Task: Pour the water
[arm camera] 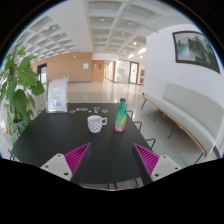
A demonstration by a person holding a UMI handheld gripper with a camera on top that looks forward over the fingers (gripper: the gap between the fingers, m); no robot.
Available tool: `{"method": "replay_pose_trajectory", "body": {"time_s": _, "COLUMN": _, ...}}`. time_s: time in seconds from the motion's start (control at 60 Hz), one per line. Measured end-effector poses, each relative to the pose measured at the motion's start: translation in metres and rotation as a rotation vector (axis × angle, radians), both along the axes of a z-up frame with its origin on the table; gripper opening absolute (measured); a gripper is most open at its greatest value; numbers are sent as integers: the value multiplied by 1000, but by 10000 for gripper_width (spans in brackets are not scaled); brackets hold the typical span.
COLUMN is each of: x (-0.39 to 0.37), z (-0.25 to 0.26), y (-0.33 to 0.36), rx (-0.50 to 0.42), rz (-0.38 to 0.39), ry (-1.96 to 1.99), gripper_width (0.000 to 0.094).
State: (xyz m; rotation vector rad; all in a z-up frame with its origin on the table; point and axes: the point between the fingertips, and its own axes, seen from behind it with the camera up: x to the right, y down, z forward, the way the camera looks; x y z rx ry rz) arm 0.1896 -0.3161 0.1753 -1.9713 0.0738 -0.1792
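A green and pink water bottle (121, 115) stands upright on the dark round table (60, 140), beyond my fingers. To its left sits a white cup (96, 123). My gripper (111, 158) hovers over the near part of the table, open, its pink pads (76, 155) wide apart with nothing between them. Bottle and cup are both well ahead of the fingertips.
A potted plant (14, 90) rises at the table's left. A white sign stand (58, 95) sits at the far left of the table. A long white bench (185, 115) runs along the right wall under a framed picture (193, 48). Open hall floor lies beyond.
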Motion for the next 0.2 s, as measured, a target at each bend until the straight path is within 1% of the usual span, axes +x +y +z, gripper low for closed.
{"method": "replay_pose_trajectory", "body": {"time_s": 0.2, "x": -2, "z": 5, "y": -7, "rx": 22, "rz": -14, "ry": 22, "gripper_width": 855}}
